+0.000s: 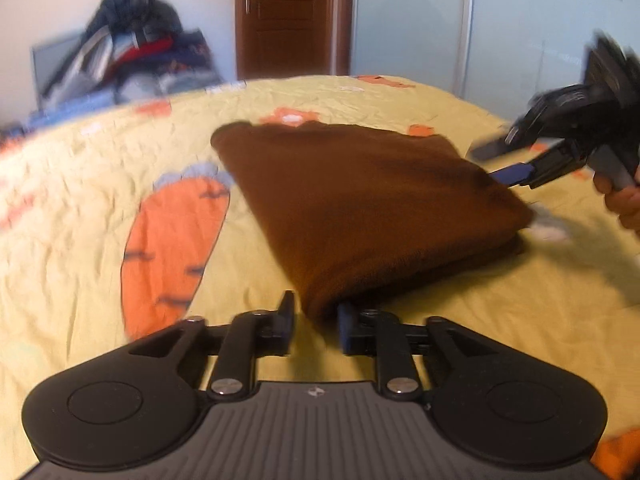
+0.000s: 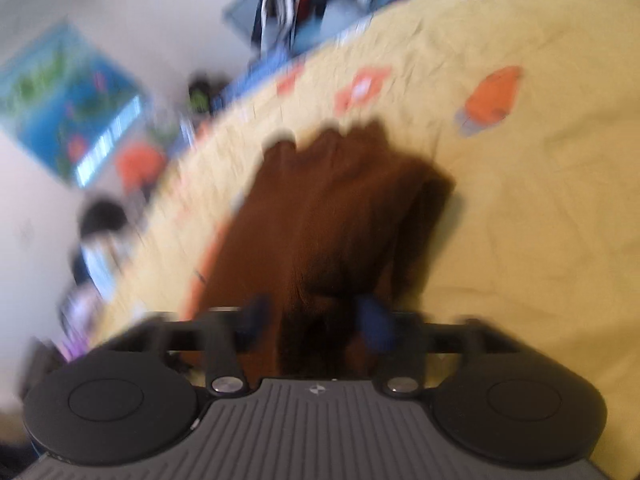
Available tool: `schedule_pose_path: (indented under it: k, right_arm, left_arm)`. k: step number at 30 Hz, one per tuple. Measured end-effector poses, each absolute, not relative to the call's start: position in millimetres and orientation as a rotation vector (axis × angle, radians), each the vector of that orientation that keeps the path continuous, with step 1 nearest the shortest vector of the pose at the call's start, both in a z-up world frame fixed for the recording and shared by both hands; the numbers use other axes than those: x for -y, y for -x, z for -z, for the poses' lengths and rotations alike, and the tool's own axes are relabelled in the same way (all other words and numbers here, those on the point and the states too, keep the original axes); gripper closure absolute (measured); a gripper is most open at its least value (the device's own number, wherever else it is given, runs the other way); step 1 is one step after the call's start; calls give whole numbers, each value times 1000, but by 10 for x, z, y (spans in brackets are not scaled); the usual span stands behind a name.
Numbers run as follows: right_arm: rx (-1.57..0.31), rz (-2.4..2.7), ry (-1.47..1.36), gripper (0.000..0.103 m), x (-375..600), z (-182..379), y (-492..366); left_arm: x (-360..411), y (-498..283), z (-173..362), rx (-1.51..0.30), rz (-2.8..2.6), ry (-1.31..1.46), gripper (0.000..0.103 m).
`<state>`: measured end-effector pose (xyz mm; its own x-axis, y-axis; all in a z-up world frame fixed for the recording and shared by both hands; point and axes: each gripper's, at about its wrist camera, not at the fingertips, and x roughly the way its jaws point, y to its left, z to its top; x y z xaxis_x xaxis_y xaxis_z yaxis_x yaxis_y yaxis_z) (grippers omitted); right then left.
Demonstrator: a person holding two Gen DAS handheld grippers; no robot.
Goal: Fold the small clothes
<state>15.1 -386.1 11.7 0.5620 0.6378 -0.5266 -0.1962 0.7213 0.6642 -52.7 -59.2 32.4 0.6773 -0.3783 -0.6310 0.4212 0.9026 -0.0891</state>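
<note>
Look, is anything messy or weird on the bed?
Not on the bed: the brown folded cloth lies neat on the carrot-print sheet. Beyond the bed, a heap of clothes is piled up untidily.

Plain brown garment (image 1: 360,200); pale yellow bedsheet (image 1: 80,200) printed with orange carrots (image 1: 172,248), grey-blue tops; black hand-held grippers, blue pads (image 1: 514,173).

the left wrist view sits low over the bed's (image 1: 80,208) near edge, facing across it toward the door (image 1: 292,16) and close to the brown folded cloth (image 1: 360,208). the right wrist view, tilted and blurred, looks along the same cloth (image 2: 340,208) from its opposite side. both share the clothes pile (image 1: 132,52) beyond the bed's far edge.
</note>
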Motion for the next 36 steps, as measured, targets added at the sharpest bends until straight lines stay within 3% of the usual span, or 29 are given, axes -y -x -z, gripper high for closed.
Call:
schedule_pose_path:
  k: [1, 2, 3, 8, 10, 11, 12, 13, 17, 22, 24, 26, 27, 28, 29, 30, 32, 36]
  right_arm:
    - [-804, -505, -609, 11, 3947, -156, -66]
    - [-795, -490, -619, 12, 4018, -172, -13]
    - [-807, -481, -625, 13, 4063, -169, 1]
    - [-967, -509, -607, 14, 3859, 66, -162]
    - [-957, -556, -619, 19, 3758, 112, -182]
    - [-963, -569, -632, 34, 3727, 132, -205]
    - [-979, -568, -632, 46, 3685, 166, -221]
    - [-990, -557, -617, 68, 3664, 196, -230]
    - [-986, -564, -686, 70, 3701, 275, -183]
    - [-994, -663, -699, 71, 3429, 292, 136]
    - [-1001, -663, -704, 71, 3368, 377, 200]
    - [-988, -671, -753, 48, 3430, 343, 190]
    - [-976, -663, -763, 41, 3481, 274, 167]
    - [-933, -644, -761, 22, 3553, 172, 152]
    - [-876, -621, -756, 2, 3634, 69, 127]
    - [-824, -594, -753, 0, 3711, -9, 63]
    - [-789, -543, -762, 0, 3828, -56, -151]
    - [-894, -466, -770, 8, 3779, 180, -774]
  left_arm:
    - [451, 536, -353, -706, 468, 7, 58]
    - [313, 515, -372, -715, 472, 101, 35]
    - [202, 465, -380, -726, 471, 200, 18]
    - [65, -145, -161, -878, 515, 654, 18]
    - [213, -303, -91, -918, 541, 673, 24]
    - [302, -360, -84, -938, 553, 652, 37]
    - [385, -397, -88, -954, 532, 607, 67]
    - [441, -427, -96, -970, 524, 558, 76]
    - [378, -293, -228, -931, 541, 463, 87]
    - [121, 192, -388, -881, 516, 366, 88]
    - [22, 257, -229, -919, 488, 349, 82]
    - [-122, 302, -198, -908, 497, 399, 75]
    - [-188, 312, -249, -895, 502, 415, 62]
    - [-261, 291, -320, -882, 494, 425, 50]
    - [-326, 256, -384, -853, 474, 446, 21]
    - [-397, 220, -433, -799, 451, 477, 7]
    - [-479, 34, -469, -732, 417, 522, 6]
    - [-390, -725, -244, -841, 394, 608, 7]
